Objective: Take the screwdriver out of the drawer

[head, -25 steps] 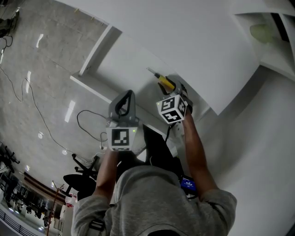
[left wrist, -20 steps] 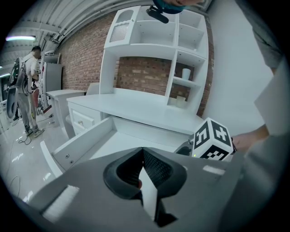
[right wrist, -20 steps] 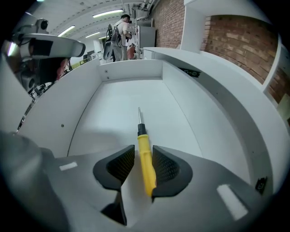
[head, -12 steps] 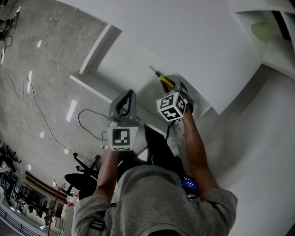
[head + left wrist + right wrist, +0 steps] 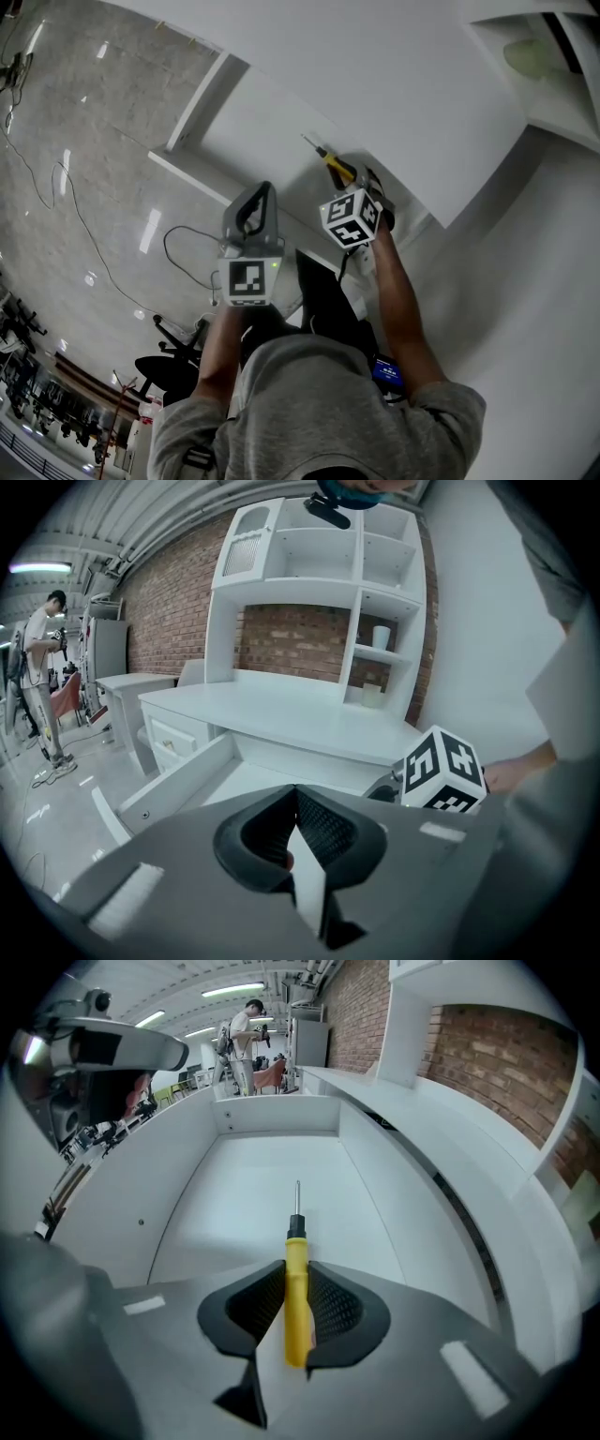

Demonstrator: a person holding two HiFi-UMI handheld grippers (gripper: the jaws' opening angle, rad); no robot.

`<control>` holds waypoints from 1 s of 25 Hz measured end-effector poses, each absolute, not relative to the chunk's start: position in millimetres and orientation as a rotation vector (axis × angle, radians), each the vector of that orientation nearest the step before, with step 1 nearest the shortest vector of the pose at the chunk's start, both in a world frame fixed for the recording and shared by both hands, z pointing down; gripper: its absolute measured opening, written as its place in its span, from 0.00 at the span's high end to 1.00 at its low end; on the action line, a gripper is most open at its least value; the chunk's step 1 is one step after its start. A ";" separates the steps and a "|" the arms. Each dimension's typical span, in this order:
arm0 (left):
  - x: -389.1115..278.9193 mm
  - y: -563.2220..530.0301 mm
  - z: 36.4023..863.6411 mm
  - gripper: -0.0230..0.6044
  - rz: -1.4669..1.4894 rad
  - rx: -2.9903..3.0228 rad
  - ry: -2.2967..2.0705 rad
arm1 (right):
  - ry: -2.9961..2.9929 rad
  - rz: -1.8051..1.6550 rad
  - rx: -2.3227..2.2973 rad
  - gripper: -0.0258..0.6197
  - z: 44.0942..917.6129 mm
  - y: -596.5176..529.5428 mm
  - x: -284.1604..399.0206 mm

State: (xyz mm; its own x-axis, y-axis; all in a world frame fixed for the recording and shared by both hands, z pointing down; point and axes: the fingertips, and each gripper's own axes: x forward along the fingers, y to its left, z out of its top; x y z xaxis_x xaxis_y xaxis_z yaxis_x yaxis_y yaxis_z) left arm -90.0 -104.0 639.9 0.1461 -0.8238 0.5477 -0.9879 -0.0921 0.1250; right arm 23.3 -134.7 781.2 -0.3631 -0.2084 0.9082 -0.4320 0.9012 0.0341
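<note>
A yellow-handled screwdriver (image 5: 336, 168) lies in the open white drawer (image 5: 251, 131), its thin metal tip pointing toward the drawer's far end. My right gripper (image 5: 358, 184) reaches down into the drawer at its near right corner. In the right gripper view its jaws are closing on the screwdriver (image 5: 296, 1288), and both ribbed pads (image 5: 330, 1309) touch the yellow handle. My left gripper (image 5: 255, 199) hangs just in front of the drawer's front panel. In the left gripper view the left gripper (image 5: 295, 819) is shut with nothing in it, and the drawer (image 5: 178, 780) lies beyond it.
A white desk top (image 5: 309, 714) with a shelved hutch (image 5: 309, 574) stands over the drawer, against a brick wall. A cup (image 5: 381, 636) sits on a shelf. A cable (image 5: 178, 246) and a chair base (image 5: 164, 370) lie on the glossy floor. A person (image 5: 39, 667) stands far off.
The head view has shifted slightly. Both grippers and the screwdriver stay in the same places.
</note>
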 end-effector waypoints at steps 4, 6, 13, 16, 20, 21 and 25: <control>-92.3 -102.6 623.5 0.94 0.469 1.985 -1.745 | -1.986 0.242 0.491 0.84 760.2 -134.8 19.0; -92.9 -100.5 614.5 0.94 0.472 1.994 -1.753 | -2.008 0.238 0.513 0.84 746.1 -135.4 17.4; -93.7 -98.0 569.2 0.94 0.453 2.046 -1.804 | -2.095 0.210 0.595 0.84 684.1 -137.8 17.4; -89.9 -93.9 542.4 0.94 0.432 2.063 -1.824 | -2.122 0.200 0.640 0.84 650.8 -135.7 23.0; -87.2 -91.8 507.2 0.94 0.424 2.119 -1.844 | -2.172 0.184 0.739 0.84 604.3 -138.4 29.3; -87.6 -91.9 499.2 0.94 0.422 2.132 -1.851 | -2.184 0.178 0.766 0.84 593.4 -139.3 30.7; -84.4 -87.3 458.8 0.94 0.404 2.186 -1.885 | -2.222 0.166 0.860 0.84 543.1 -134.9 42.2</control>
